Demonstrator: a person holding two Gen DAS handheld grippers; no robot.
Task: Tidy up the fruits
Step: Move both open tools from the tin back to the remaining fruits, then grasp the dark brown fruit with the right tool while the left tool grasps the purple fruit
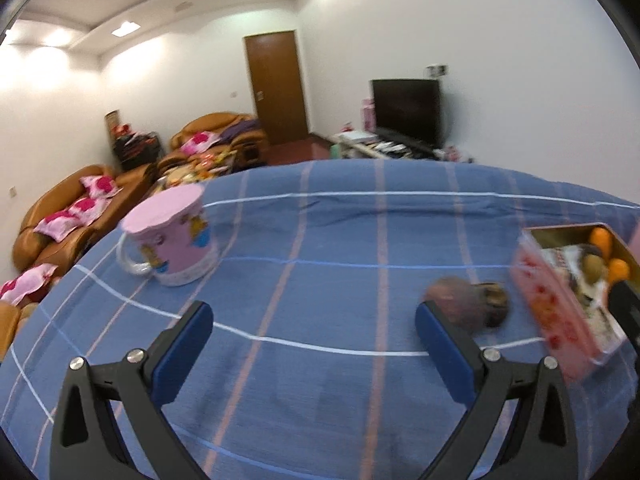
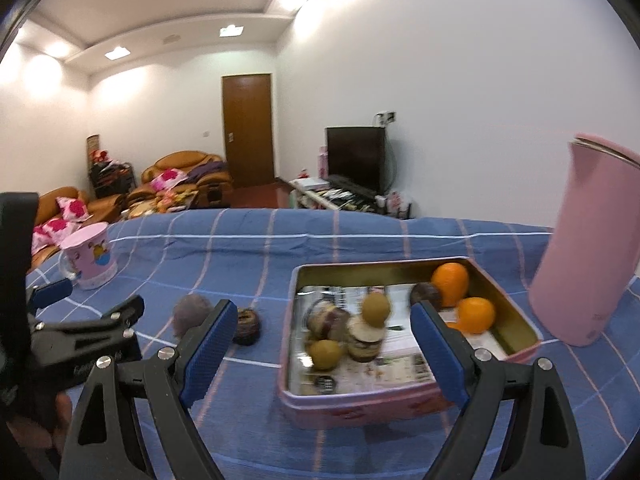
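Observation:
A pink rectangular tin point(image 2: 360, 406) sits on the blue checked cloth and holds oranges point(image 2: 450, 283), brownish-green fruits point(image 2: 375, 307) and dark purple fruits point(image 2: 332, 320). Two dark fruits lie on the cloth left of the tin: a purplish one point(image 2: 190, 312) and a brown one point(image 2: 248, 324). They also show in the left wrist view point(image 1: 454, 304), just beyond the right finger point(image 1: 444, 348). My left gripper point(image 1: 314, 344) is open and empty. My right gripper point(image 2: 324, 340) is open and empty, just in front of the tin. The tin shows at the right in the left wrist view point(image 1: 560, 312).
A pink mug point(image 1: 176, 240) with a clear handle stands at the far left of the table. A tall pink flask point(image 2: 588, 248) stands right of the tin. The left gripper's body point(image 2: 80, 340) is at the left of the right wrist view. Sofas and a TV are behind.

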